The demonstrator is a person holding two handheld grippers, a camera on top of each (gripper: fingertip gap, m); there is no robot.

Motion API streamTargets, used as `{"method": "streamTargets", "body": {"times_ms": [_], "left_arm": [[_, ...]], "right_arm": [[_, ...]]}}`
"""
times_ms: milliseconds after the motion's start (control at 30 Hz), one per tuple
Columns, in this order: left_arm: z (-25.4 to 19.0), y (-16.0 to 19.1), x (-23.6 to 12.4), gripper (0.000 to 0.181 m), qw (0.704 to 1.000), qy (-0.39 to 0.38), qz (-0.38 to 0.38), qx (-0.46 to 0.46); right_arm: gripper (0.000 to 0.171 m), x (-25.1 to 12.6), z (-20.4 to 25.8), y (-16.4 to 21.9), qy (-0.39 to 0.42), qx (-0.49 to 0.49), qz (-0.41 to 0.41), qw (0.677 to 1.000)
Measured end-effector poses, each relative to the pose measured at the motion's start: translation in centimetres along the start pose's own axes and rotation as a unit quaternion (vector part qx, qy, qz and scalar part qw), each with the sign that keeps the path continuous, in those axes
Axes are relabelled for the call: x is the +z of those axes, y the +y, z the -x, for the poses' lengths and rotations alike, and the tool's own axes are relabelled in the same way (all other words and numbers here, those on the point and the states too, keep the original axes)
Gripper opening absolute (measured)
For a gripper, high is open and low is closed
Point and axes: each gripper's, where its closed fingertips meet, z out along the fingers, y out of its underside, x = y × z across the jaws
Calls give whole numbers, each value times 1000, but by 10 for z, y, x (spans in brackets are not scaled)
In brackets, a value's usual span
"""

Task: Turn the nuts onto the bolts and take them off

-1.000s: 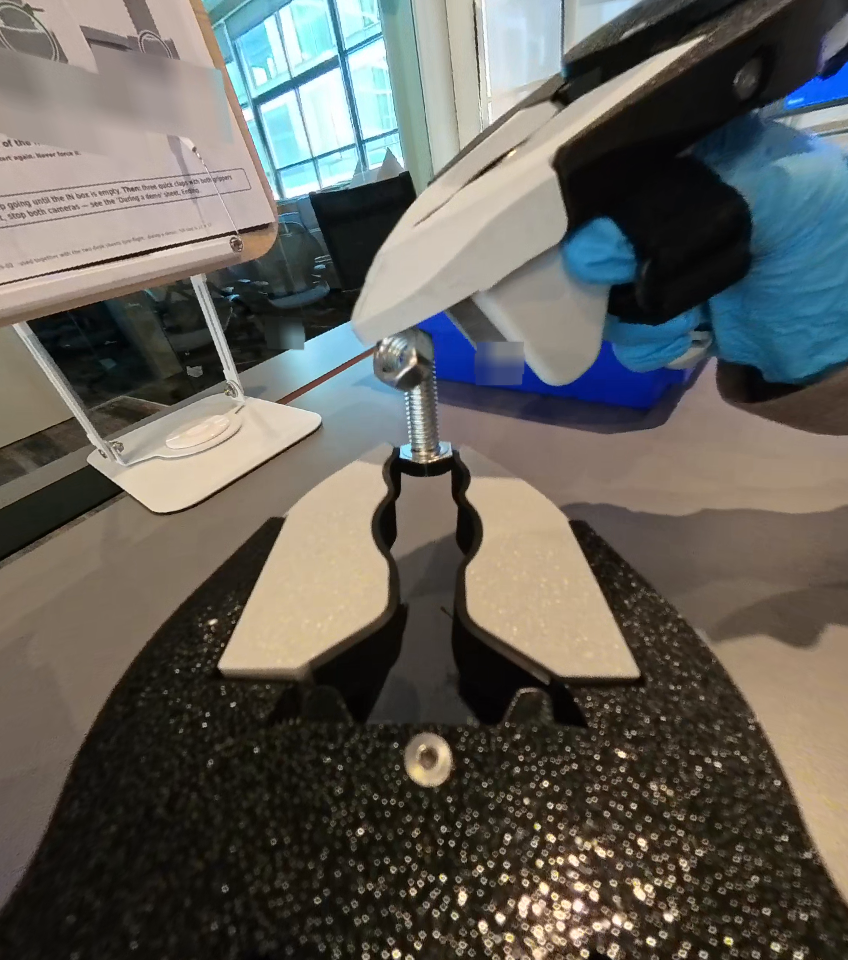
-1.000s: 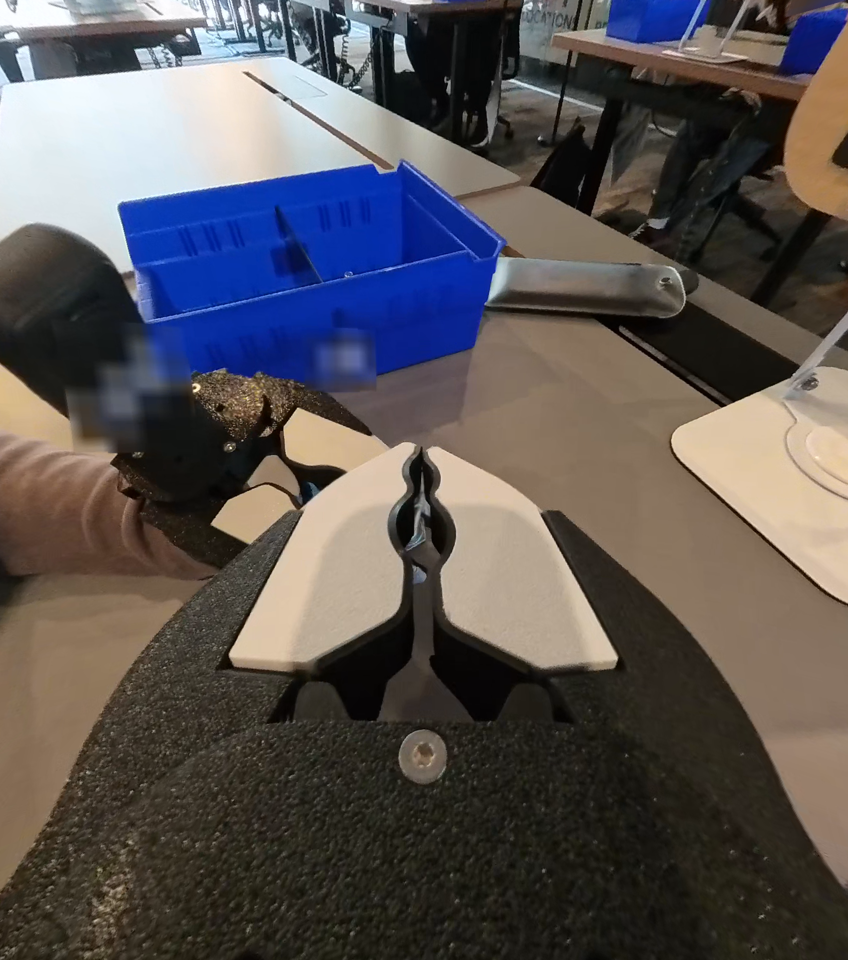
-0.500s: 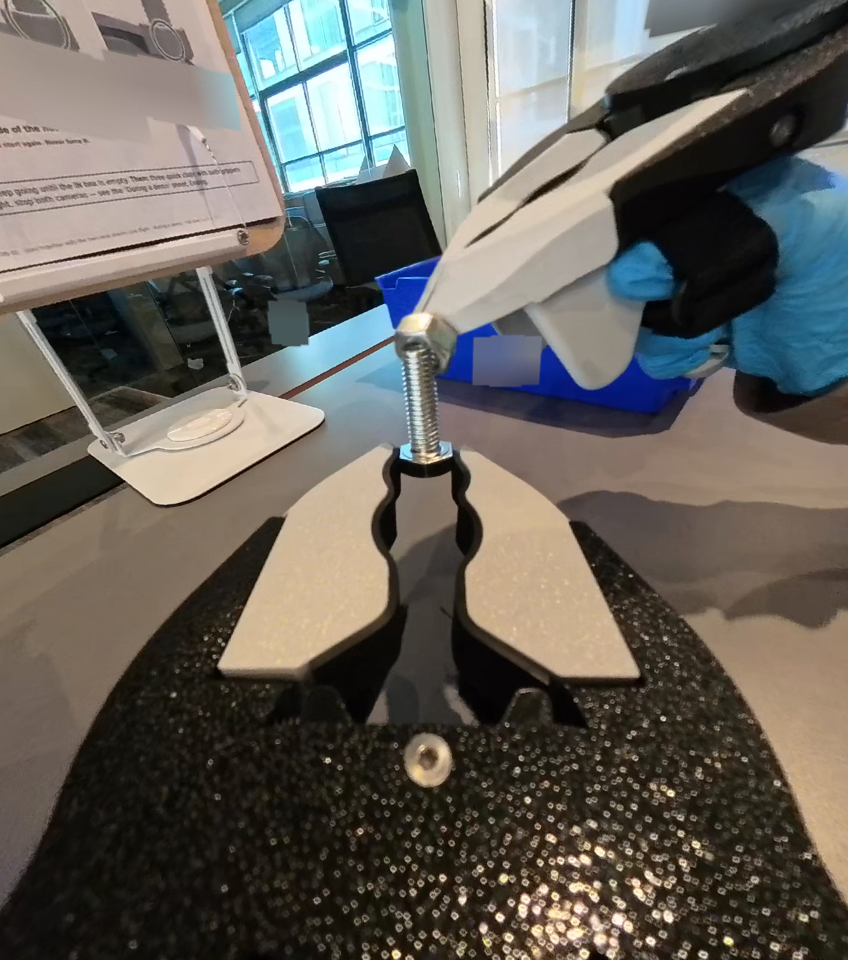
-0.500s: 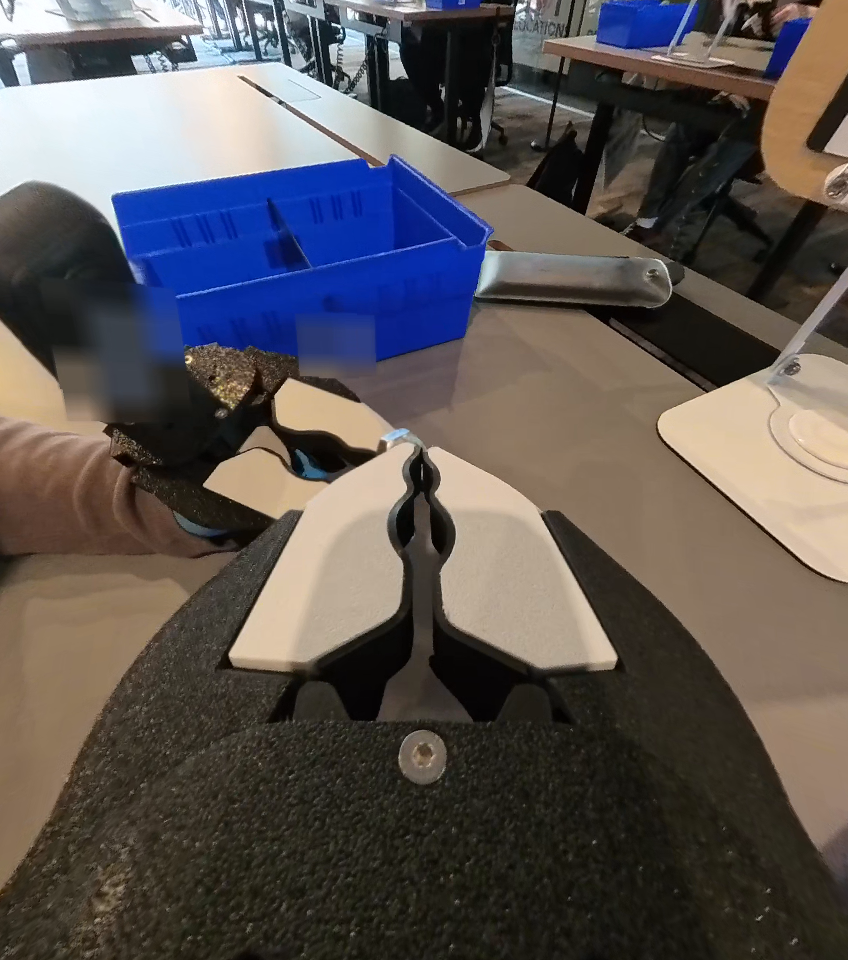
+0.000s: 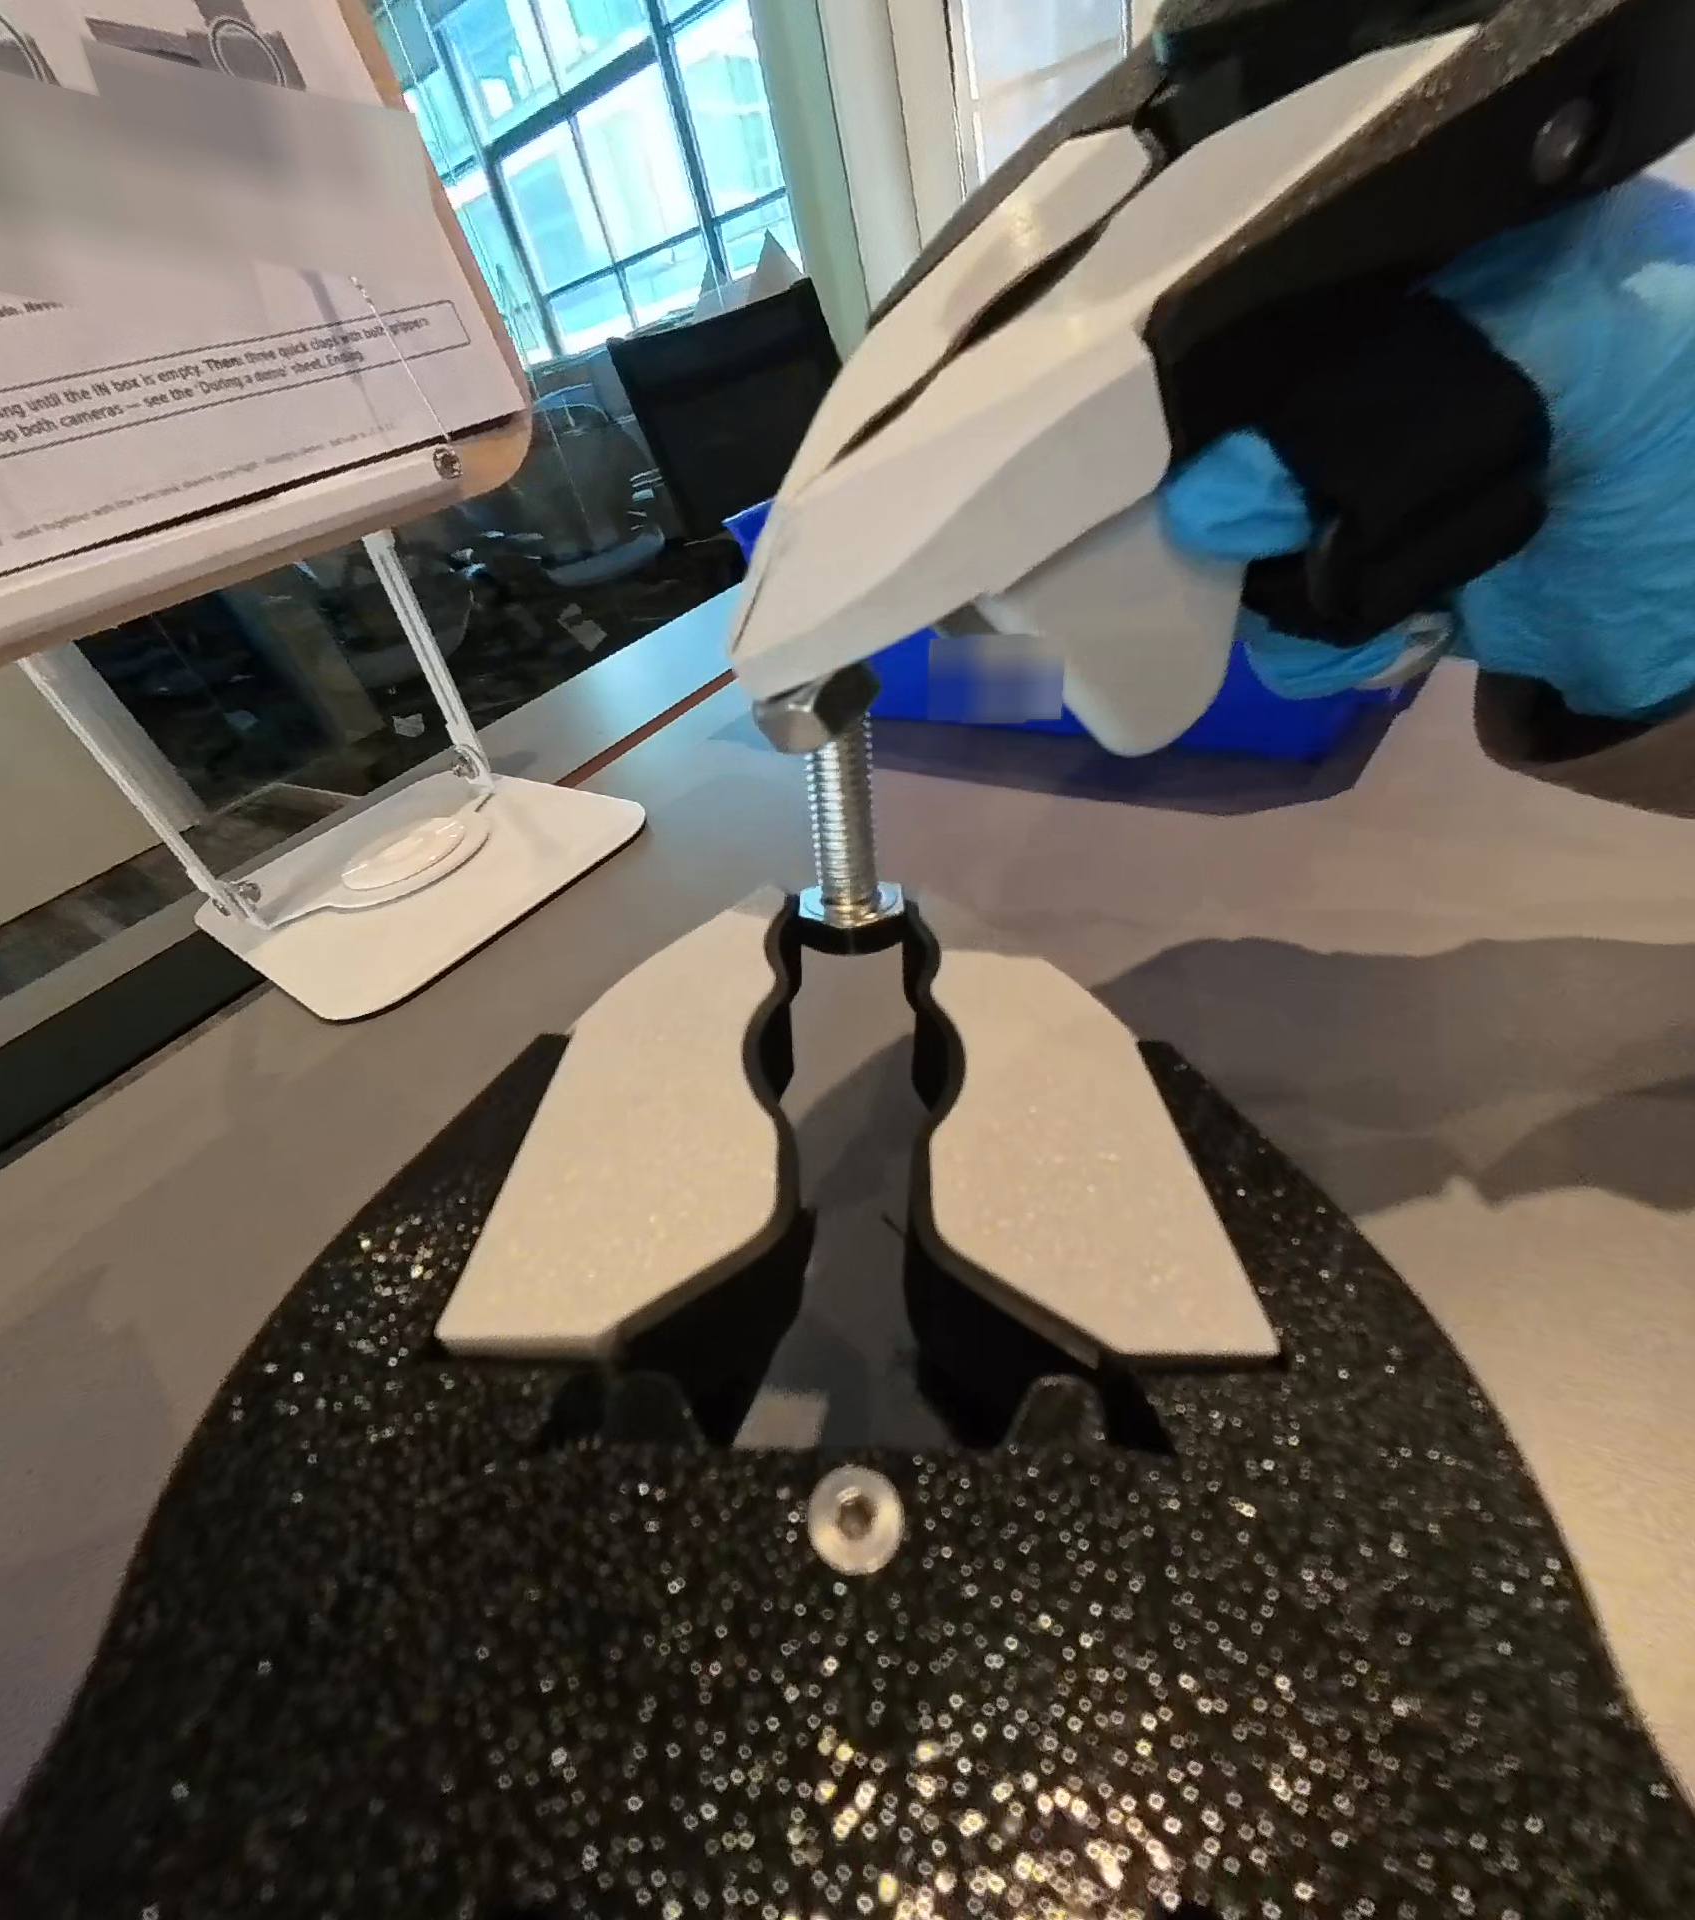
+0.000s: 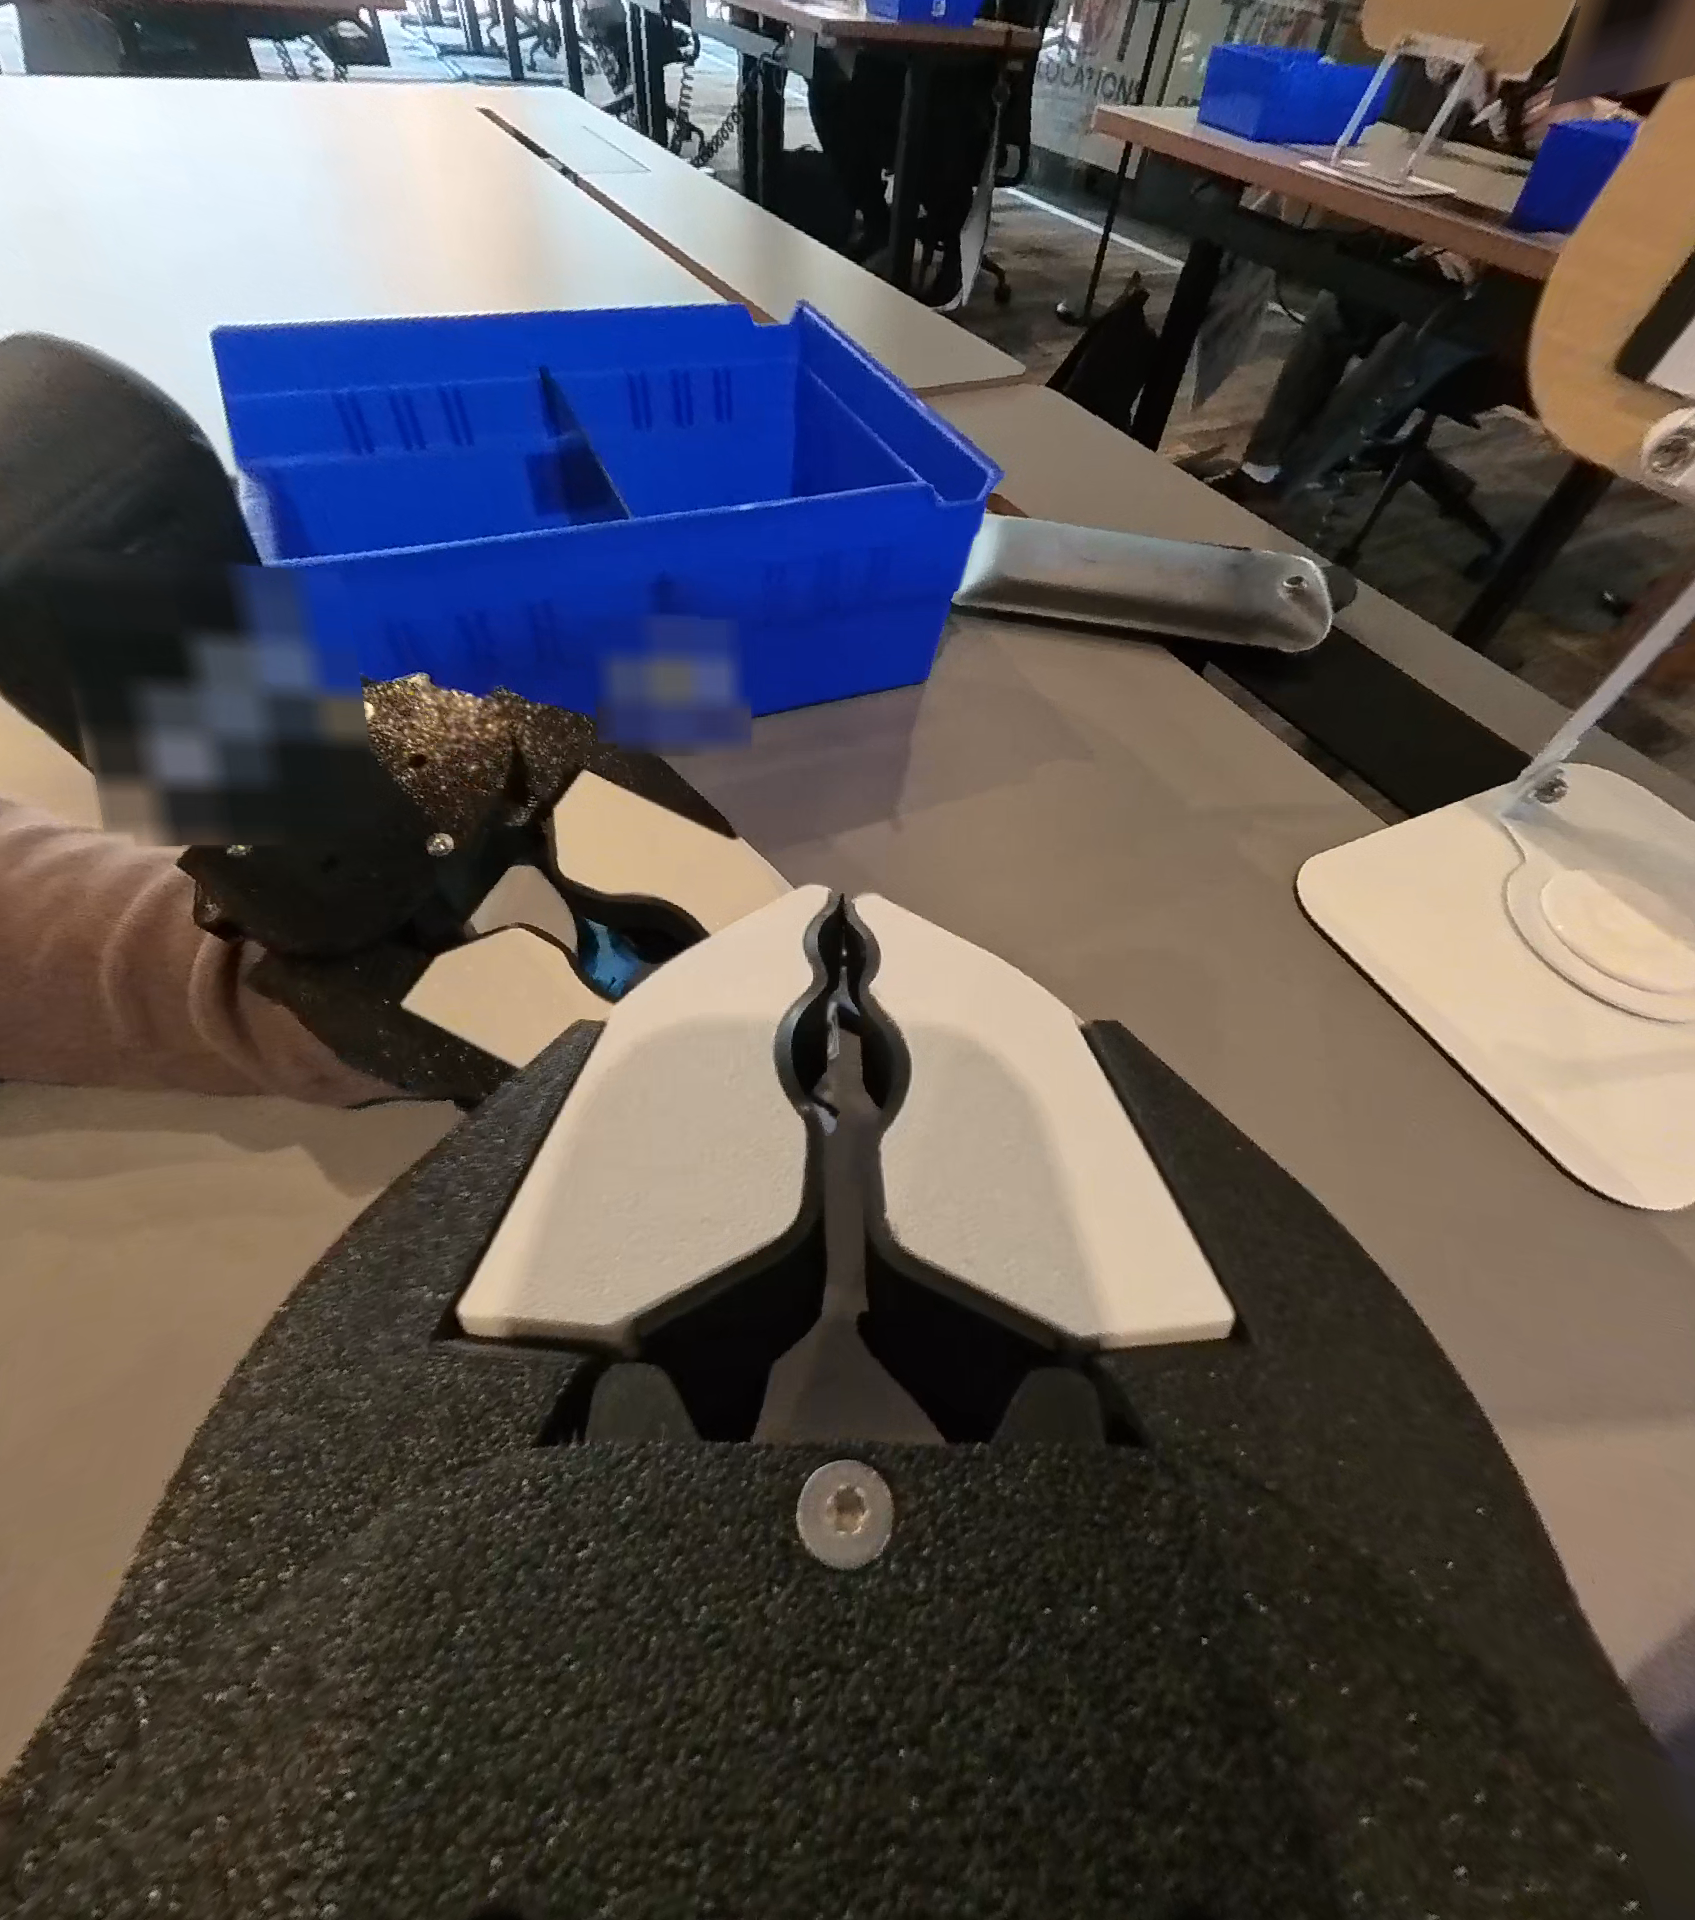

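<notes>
Left hand-held gripper (image 5: pixel 848 925) clamps the bolt (image 5: pixel 841 831) upright by its head, above the grey table (image 5: pixel 1445 935). Right hand-held gripper (image 5: pixel 770 665), jaws nearly closed, pinches the nut (image 5: pixel 815 709) at the bolt's top. Blue bin (image 6: pixel 604 499) sits far on the table; its two visible compartments look empty. White stand base (image 6: pixel 1601 977) at right.

Right tongs (image 6: pixel 841 920) closed, left tongs (image 6: pixel 562 914) beside, blue bin (image 6: pixel 614 561) beyond.

One bolt (image 5: pixel 844 821), one nut (image 5: pixel 815 710), two grippers, one near blue bin (image 6: pixel 604 499) with two more behind, one white stand (image 5: pixel 427 873)
</notes>
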Motion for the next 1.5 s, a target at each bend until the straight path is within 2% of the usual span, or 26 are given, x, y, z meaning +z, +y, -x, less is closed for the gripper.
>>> {"method": "streamTargets", "body": {"times_ms": [767,1367,1500], "left_arm": [[2,-1,-1,18,1000,-1,-3,-9],[3,-1,-2,18,1000,-4,-6,-12],[7,-3,-3,18,999,-5,-14,-30]], "right_arm": [[0,-8,3,-1,-21,24,-76,997],[0,-15,-2,-1,-8,22,-86,996],[18,-23,-3,-11,2,20,-151,988]]}}
